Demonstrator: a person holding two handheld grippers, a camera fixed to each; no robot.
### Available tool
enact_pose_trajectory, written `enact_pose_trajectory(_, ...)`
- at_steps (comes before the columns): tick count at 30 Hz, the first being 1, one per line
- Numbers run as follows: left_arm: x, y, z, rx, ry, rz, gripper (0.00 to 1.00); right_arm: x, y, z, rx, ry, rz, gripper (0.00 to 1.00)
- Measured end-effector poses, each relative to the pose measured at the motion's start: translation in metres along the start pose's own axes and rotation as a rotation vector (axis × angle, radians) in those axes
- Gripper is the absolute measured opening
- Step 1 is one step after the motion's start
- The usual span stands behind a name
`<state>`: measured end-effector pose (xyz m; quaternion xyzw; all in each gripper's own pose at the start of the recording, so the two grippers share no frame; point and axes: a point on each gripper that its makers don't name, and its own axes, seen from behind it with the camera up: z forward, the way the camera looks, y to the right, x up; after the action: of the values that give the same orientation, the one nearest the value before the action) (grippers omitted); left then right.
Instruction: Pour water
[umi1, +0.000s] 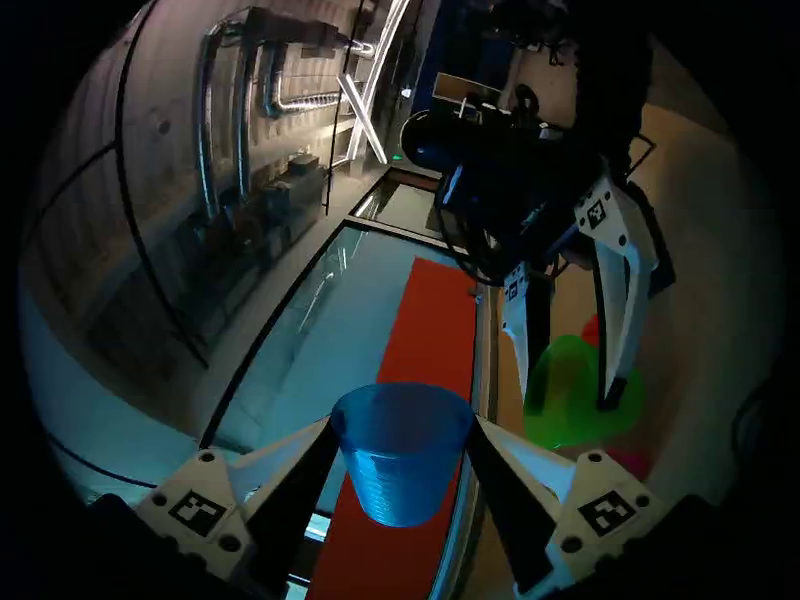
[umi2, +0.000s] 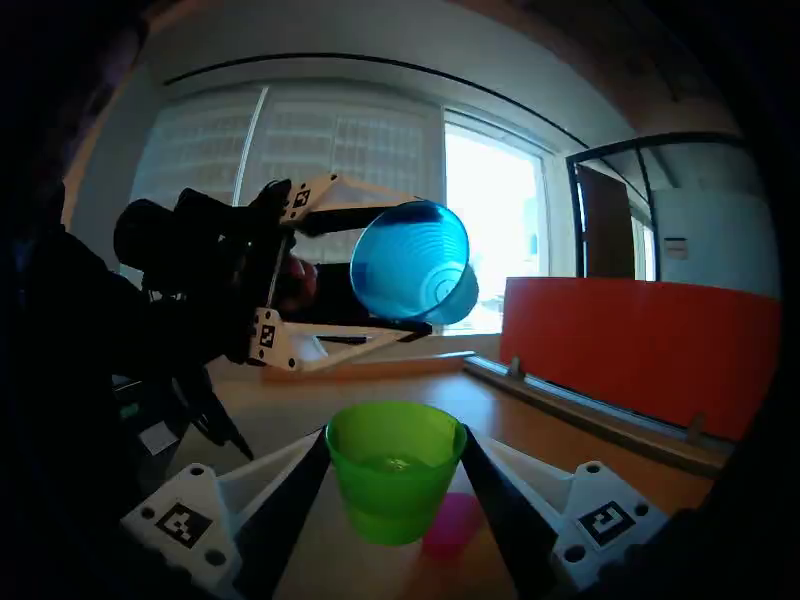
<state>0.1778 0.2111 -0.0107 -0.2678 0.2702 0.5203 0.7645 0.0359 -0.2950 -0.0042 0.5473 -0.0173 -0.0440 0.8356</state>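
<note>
A pale wooden desk runs toward a bright window in an office with grey blinds, bordered on one side by a low red partition on a metal rail. In the right gripper view, the right tool stands part open with both fingers pressed on the sides of an upright green cup, which holds what looks like a little clear liquid. Above and beyond it, the blue cup shows lying nearly on its side, mouth turned toward the camera and higher than the green cup's rim.

In the left gripper view, the left tool is likewise part open, its two fingers clamped on the blue cup. The room appears steeply tilted here: the red partition, a glass panel and a wall carrying metal pipes slant across the scene, with strip lights glowing beyond.

A pink object lies on the desk just behind the green cup, mostly hidden by it and too blurred to identify. Whether water is leaving the blue cup cannot be told. The hand behind the left tool is lost in a dark mass in the right gripper view, and the left gripper view is dim, leaving the desk edge and the far end of the room hard to make out.
</note>
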Motion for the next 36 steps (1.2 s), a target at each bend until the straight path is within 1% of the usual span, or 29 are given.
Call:
enact_pose_trajectory(3, -0.003, -0.003, -0.001, 0.007, -0.003, -0.048, 0.86, 0.002, 0.0, 0.0, -0.002, 0.003, -0.001, 0.92)
enact_pose_trajectory(8, -0.005, -0.007, -0.001, 0.017, 0.002, -0.15, 0.86, 0.003, 0.0, -0.001, -0.004, 0.008, -0.002, 0.92)
enact_pose_trajectory(15, -0.005, -0.012, -0.005, 0.022, 0.012, -0.336, 0.86, 0.004, 0.001, -0.002, -0.009, 0.012, -0.007, 0.92)
enact_pose_trajectory(18, -0.006, -0.013, -0.006, 0.02, 0.014, -0.401, 0.86, 0.005, 0.001, -0.003, -0.011, 0.014, -0.007, 0.92)
enact_pose_trajectory(23, -0.009, -0.014, -0.006, 0.011, 0.004, -0.487, 0.86, 0.007, 0.002, -0.005, -0.015, 0.019, -0.011, 0.92)
enact_pose_trajectory(27, -0.011, -0.011, -0.005, 0.005, 0.005, -0.553, 0.86, 0.009, 0.001, -0.006, -0.015, 0.023, -0.012, 0.92)
enact_pose_trajectory(30, -0.011, -0.008, -0.004, -0.004, 0.005, -0.633, 0.86, 0.009, 0.0, -0.006, -0.016, 0.024, -0.014, 0.92)
enact_pose_trajectory(36, -0.013, -0.013, -0.006, -0.01, 0.018, -0.796, 0.86, 0.01, 0.0, -0.006, -0.018, 0.027, -0.021, 0.92)
